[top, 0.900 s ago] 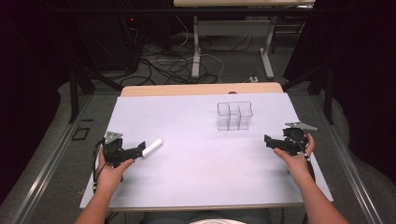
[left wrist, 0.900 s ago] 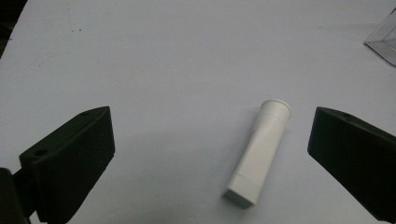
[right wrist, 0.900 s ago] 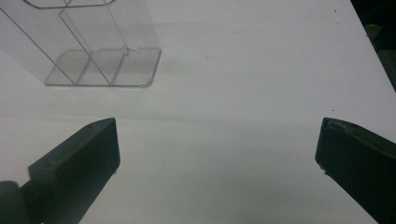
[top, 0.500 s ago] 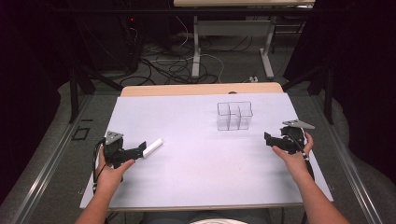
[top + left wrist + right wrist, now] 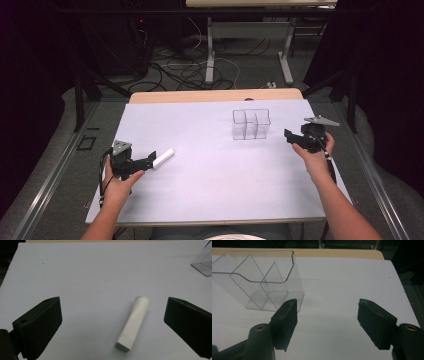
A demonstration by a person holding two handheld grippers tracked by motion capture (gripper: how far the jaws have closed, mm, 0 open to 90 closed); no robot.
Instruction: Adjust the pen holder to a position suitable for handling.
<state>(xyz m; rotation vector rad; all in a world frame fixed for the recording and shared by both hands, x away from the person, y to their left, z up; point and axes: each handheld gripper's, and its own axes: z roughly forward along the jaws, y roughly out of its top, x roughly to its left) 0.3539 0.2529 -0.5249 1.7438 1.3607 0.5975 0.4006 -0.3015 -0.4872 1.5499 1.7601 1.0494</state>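
A white tube (image 5: 164,157) with a squared cap end lies on the white table sheet (image 5: 210,175) at the left. My left gripper (image 5: 149,161) rests on the sheet just behind it, open. In the left gripper view the tube (image 5: 133,323) lies flat between the wide-apart jaws of the left gripper (image 5: 113,302), nearer the right one and touching neither. A clear divided container (image 5: 251,124) stands upright at the back right. My right gripper (image 5: 288,135) is held to its right, open and with nothing in it. In the right gripper view the container (image 5: 259,280) stands just beyond the left jaw of the right gripper (image 5: 327,302).
A strip of wooden tabletop (image 5: 215,95) shows behind the sheet. Cables (image 5: 185,70) and the legs of another table (image 5: 210,55) are on the floor beyond. Metal rails (image 5: 47,180) run along both sides. A corner of the clear container (image 5: 203,263) appears in the left gripper view.
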